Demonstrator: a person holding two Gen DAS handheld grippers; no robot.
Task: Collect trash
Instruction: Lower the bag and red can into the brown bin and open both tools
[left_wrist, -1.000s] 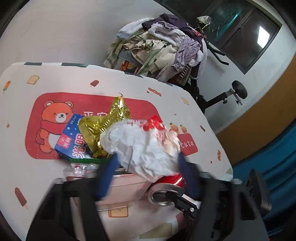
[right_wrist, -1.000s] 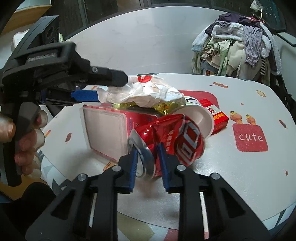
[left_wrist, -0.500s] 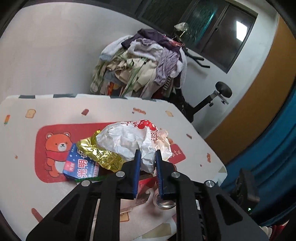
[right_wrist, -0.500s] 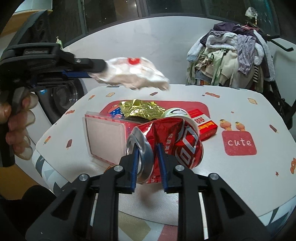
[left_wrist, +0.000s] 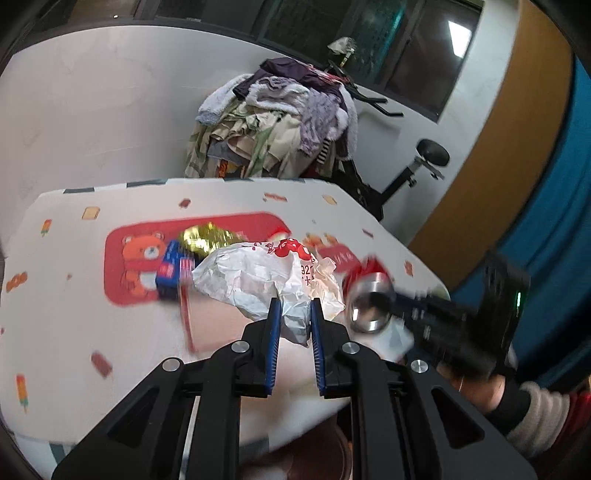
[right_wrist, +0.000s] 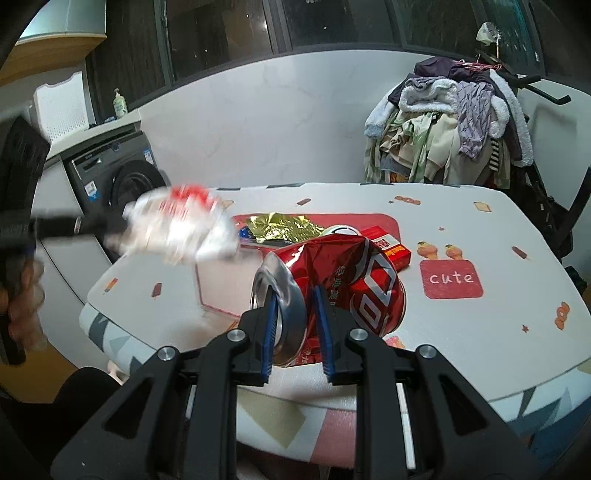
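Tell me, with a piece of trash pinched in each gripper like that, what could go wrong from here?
The left gripper pinches only a corner of the crumpled white wrapper; the rest hangs free and could tear or slip out. The right gripper clamps the crushed red can near its open end, so it might pivot or drip leftovers. Both loads hang close together above the gold foil and red box, and could collide.

A heap of clothes (right_wrist: 448, 122) behind the table (right_wrist: 480, 332); a washing machine (right_wrist: 110, 177) at left; a soap bottle (right_wrist: 119, 103) above it.
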